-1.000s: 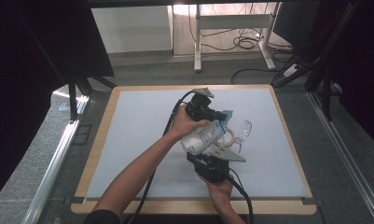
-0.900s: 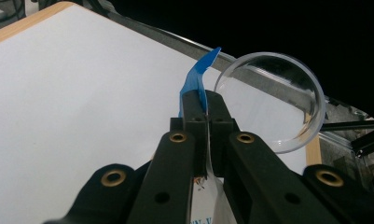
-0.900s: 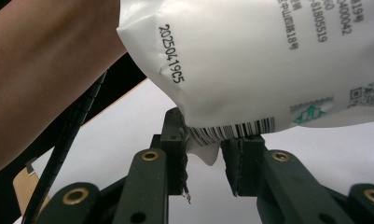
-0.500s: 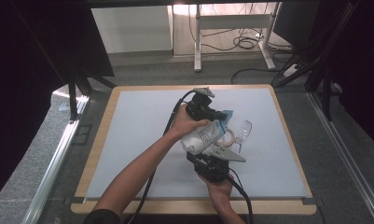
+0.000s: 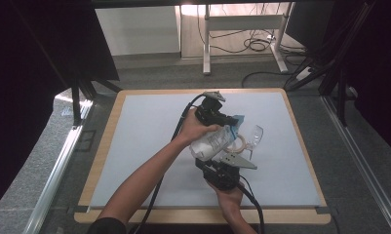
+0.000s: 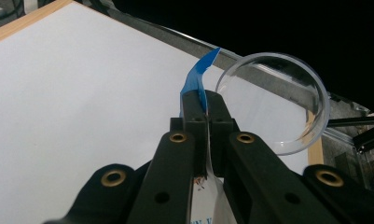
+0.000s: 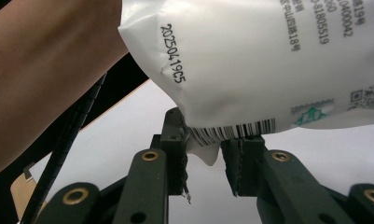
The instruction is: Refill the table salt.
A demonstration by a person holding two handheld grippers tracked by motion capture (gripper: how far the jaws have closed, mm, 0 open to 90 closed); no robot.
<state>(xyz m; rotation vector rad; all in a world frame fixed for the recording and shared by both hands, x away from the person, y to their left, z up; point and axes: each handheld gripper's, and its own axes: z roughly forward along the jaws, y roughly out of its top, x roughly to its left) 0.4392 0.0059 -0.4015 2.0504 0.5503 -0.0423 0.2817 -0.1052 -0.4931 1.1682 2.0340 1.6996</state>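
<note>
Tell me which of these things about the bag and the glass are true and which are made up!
1. The left hand-held gripper is shut on the blue top edge of the white bag. True.
2. The right hand-held gripper holds the wine glass. False: its jaws are at the bag's bottom corner, beside the barcode.
3. The wine glass is full of red juice. False: it looks clear and empty.
4. The bag is held up above the white mat between both grippers. True.
5. The bag is plain, with nothing printed on it. False: it bears a date code, a barcode and a green mark.
</note>
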